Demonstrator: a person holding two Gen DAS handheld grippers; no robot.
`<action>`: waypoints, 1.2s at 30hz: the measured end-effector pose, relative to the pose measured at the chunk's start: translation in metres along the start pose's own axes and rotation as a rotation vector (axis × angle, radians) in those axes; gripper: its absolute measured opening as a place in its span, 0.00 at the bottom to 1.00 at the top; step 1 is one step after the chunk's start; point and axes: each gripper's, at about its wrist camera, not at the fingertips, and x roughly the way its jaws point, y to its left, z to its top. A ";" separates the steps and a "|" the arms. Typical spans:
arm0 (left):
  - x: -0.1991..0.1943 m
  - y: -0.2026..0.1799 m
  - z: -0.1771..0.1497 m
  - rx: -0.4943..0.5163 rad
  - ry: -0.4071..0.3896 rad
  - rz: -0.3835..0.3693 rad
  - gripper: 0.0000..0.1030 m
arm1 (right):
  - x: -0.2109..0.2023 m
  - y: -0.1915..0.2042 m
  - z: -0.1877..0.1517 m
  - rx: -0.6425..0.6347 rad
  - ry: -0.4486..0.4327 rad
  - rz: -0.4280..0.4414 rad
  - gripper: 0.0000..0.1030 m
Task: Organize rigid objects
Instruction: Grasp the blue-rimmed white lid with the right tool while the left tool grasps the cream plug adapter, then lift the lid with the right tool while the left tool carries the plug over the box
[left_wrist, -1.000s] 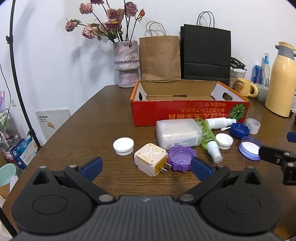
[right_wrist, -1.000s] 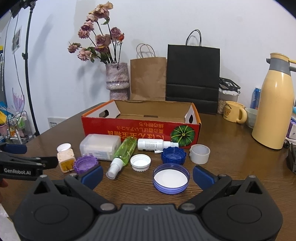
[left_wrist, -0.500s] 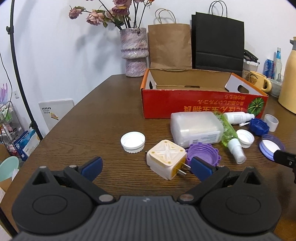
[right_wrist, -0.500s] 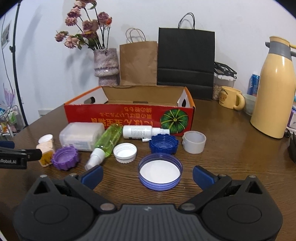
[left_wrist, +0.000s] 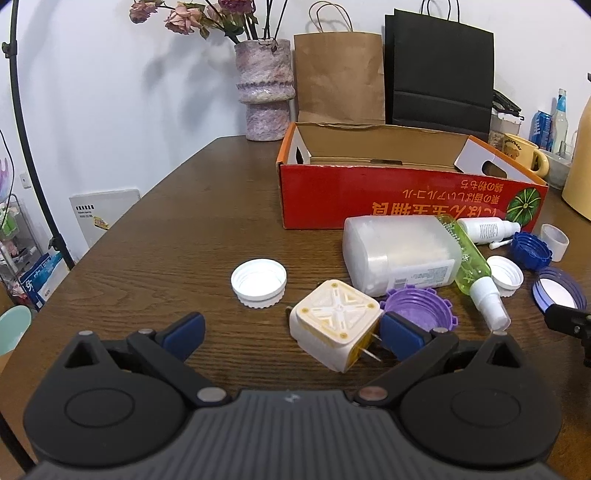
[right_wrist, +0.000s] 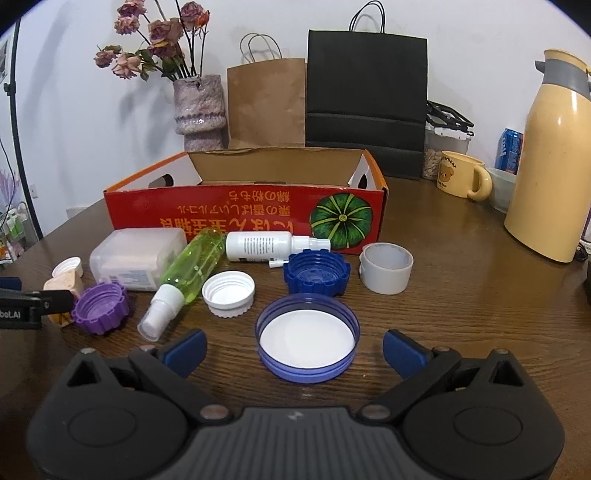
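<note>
A red cardboard box (left_wrist: 406, 199) stands open at the back of the table; it also shows in the right wrist view (right_wrist: 243, 212). In front of it lie a white-yellow plug adapter (left_wrist: 334, 326), a purple lid (left_wrist: 419, 308), a white cap (left_wrist: 258, 282), a frosted plastic container (left_wrist: 400, 251), a green spray bottle (right_wrist: 192, 271), a white bottle (right_wrist: 266, 245), a blue lid (right_wrist: 316, 273) and a wide blue-rimmed lid (right_wrist: 306, 338). My left gripper (left_wrist: 291, 336) is open, its right finger beside the adapter. My right gripper (right_wrist: 293, 349) is open around the wide lid.
A grey ring cup (right_wrist: 386, 267) and a second white cap (right_wrist: 229, 293) lie among the lids. A vase of dried flowers (left_wrist: 264, 90), paper bags (right_wrist: 365, 103), a yellow mug (right_wrist: 460, 179) and a cream thermos (right_wrist: 550, 184) stand behind and right of the box.
My left gripper has moved forward and left towards the adapter, which now sits between its fingers. My right gripper has moved forward so the wide blue-rimmed lid lies between its fingers.
</note>
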 end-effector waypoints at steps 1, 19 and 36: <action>0.001 0.000 0.000 -0.001 0.000 -0.003 1.00 | 0.001 -0.001 0.001 0.000 0.003 0.003 0.95; 0.007 0.002 0.004 -0.035 0.000 -0.080 0.79 | 0.017 -0.005 0.004 0.022 0.036 0.026 0.74; 0.006 0.002 0.004 -0.049 -0.006 -0.114 0.58 | 0.015 -0.006 0.005 0.024 0.025 0.039 0.64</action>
